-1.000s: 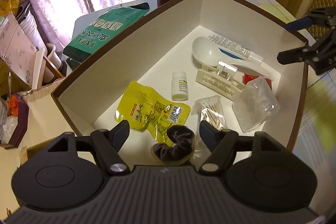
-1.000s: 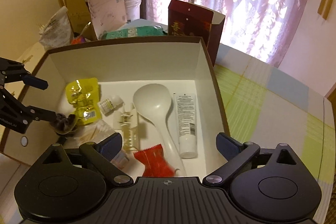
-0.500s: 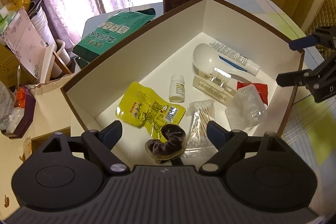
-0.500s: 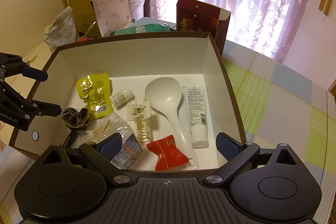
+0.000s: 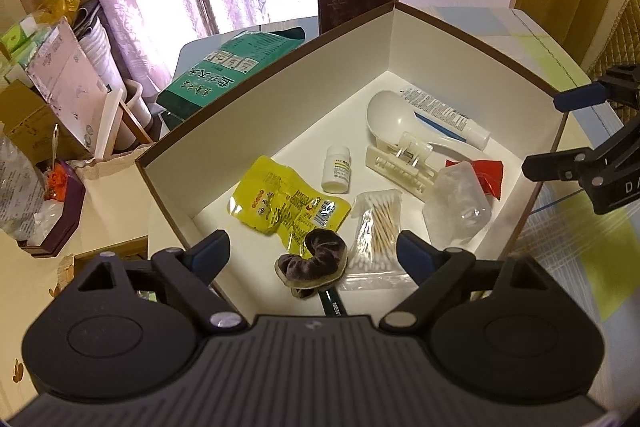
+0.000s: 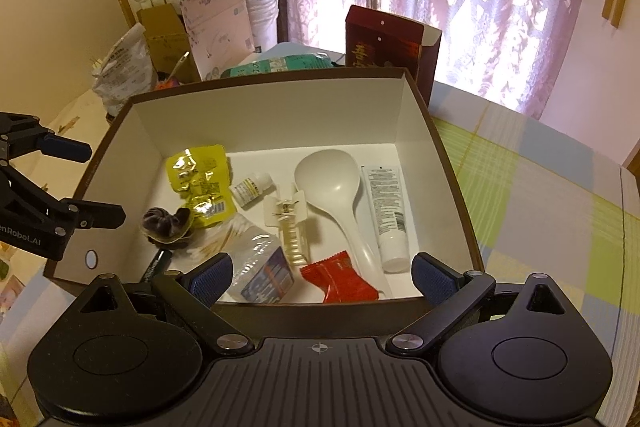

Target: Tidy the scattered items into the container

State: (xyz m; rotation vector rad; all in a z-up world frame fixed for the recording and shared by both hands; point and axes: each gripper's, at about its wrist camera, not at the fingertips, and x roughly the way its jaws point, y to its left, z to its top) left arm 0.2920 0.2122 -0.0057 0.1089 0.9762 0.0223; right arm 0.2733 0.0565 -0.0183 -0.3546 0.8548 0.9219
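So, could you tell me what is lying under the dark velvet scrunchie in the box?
The scrunchie overlaps a corner of the yellow pouch and covers the upper end of a dark green pen; that end is hidden.

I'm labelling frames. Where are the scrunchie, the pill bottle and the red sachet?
scrunchie (image 5: 316,257), left wrist view, on its velvet curve.
pill bottle (image 5: 337,174), left wrist view, on its label.
red sachet (image 6: 342,279), right wrist view, on the wrapper's middle.

left tool (image 6: 102,183): its side is showing white lettering "enRobot.AI", cut off at the frame edge | right tool (image 5: 540,135): its side is showing "DA", cut off | pen (image 5: 332,303): reading "MENT" | green packet (image 5: 232,75), tube (image 6: 386,211), small bottle (image 5: 337,169), yellow pouch (image 5: 286,207): carrying print too small to read
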